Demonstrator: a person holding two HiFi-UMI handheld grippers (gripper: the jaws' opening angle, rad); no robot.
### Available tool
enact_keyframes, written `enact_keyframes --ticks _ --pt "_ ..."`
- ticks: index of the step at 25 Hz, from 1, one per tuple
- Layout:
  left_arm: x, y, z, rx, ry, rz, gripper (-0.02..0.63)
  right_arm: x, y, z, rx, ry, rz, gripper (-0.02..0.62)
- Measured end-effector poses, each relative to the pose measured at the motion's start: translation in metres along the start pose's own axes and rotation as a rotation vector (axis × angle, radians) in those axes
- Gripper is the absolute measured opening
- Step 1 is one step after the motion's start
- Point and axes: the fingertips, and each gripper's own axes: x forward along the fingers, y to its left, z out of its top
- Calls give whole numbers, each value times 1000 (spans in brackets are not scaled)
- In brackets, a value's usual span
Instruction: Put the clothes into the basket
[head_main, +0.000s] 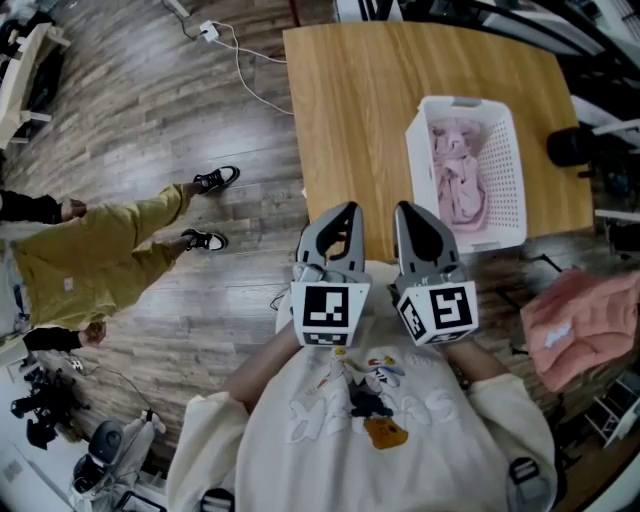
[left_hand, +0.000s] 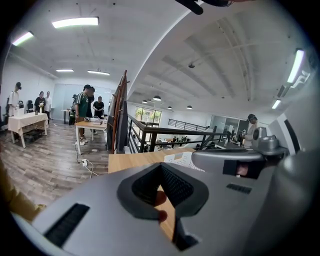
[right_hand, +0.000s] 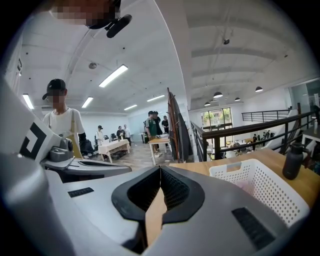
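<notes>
Your left gripper (head_main: 343, 212) and right gripper (head_main: 408, 212) are side by side in front of your chest at the near edge of the table (head_main: 350, 120). Each has its jaws closed together with nothing between them. The white basket (head_main: 505, 180) stands at the near edge towards the right corner, with pink clothes (head_main: 455, 170) lying inside it. A further pink garment (head_main: 580, 325) lies off the table beyond that corner.
</notes>
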Motion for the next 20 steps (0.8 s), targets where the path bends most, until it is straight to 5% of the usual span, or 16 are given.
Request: enact_keyframes --ticks 20 --pt "-1 4 2 -3 -12 -1 0 10 3 2 -23 26 23 23"
